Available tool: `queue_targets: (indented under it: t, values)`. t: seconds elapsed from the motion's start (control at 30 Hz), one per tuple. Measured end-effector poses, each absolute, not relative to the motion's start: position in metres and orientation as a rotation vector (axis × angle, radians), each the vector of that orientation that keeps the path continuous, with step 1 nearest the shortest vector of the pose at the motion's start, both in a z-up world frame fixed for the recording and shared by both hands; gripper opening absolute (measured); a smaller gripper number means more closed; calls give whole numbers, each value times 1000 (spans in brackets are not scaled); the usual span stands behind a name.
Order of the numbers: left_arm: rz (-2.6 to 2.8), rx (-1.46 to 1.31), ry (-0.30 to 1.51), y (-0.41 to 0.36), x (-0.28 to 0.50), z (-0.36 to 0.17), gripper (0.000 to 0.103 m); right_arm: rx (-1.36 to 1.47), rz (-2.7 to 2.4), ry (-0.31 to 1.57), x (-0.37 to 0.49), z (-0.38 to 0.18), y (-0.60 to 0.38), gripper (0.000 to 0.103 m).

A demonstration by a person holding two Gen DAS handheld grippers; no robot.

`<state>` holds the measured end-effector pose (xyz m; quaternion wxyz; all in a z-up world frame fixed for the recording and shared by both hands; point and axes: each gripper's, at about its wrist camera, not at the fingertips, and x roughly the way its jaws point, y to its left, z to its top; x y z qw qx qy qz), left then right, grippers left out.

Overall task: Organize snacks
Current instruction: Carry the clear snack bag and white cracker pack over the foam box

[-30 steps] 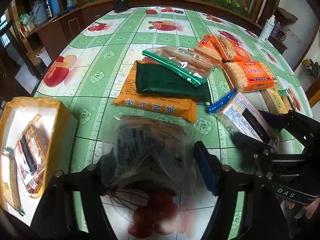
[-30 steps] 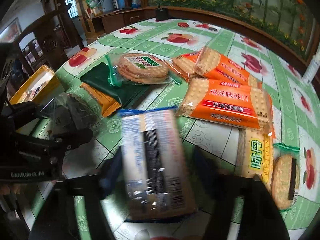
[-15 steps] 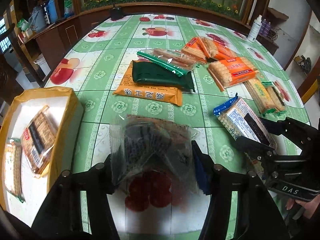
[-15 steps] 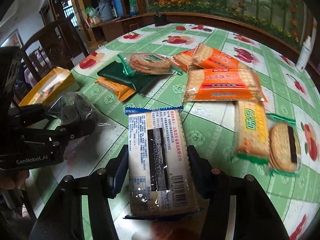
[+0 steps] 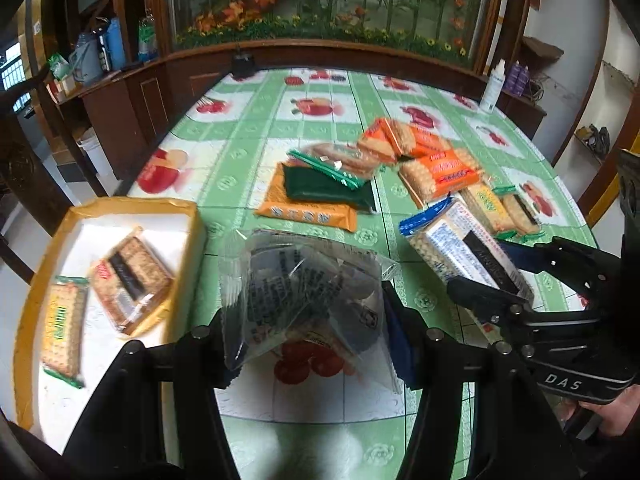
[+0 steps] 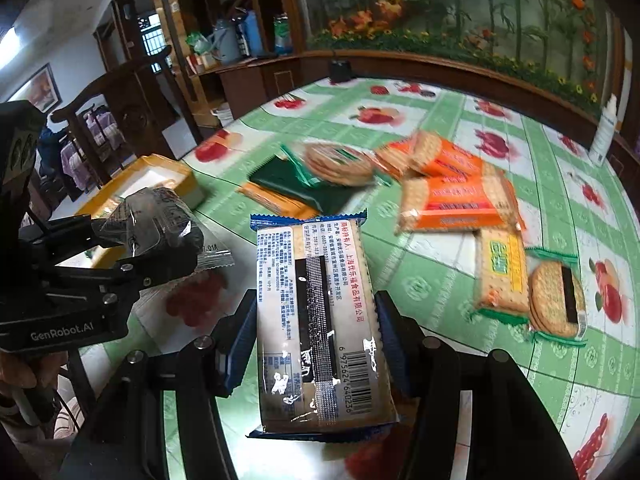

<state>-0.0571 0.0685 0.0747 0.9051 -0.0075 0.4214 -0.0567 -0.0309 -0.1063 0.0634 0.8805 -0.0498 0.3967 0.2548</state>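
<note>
- The clear crinkly packet (image 5: 304, 292) of dark snacks sits between the fingers of the left gripper (image 5: 308, 320), pinched on both sides and lifted clear of the table (image 5: 248, 152). This gripper's jaws have just been closing, with the packet between them, and they are now narrowed onto it.
- The blue-edged cracker pack (image 6: 320, 320), printed back and barcode facing up, is clamped lengthwise in the right gripper (image 6: 316, 336) — jaws drawn in close against its long sides, and it too hangs above the tablecloth.
- In the left wrist view, the right gripper and its pack appear just to the right of the left gripper; a hand (image 5: 612, 412) shows under it.
- To the left of the left gripper and lower lies the yellow-rimmed tray (image 5: 192, 240), with two cracker packs (image 5: 128, 280) lying flat in it, side by side.
- Ahead of both grippers, further along the table, the remaining snacks lie in a loose cluster: a dark green packet (image 5: 320, 188) on top of an orange bar pack (image 5: 308, 212), a green-striped biscuit pack (image 5: 340, 160) overlapping them, and orange cracker packs (image 5: 440, 172) to the right.
- Right of the right gripper lie a yellow-labelled cracker pack (image 6: 500, 272) and a round biscuit pack (image 6: 556, 300), touching — both flat on the cloth.
</note>
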Motion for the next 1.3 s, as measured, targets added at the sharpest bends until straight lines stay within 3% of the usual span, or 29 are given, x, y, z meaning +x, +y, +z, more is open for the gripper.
queue_targets:
  t: [0.7,1.3]
  values:
    - [51,-113,779,185,-100,110,60,-226,734,764,-41,98,22,57]
    - [170,-161,836,260,-89,83,60,-284,804,804,-17,85,101,57]
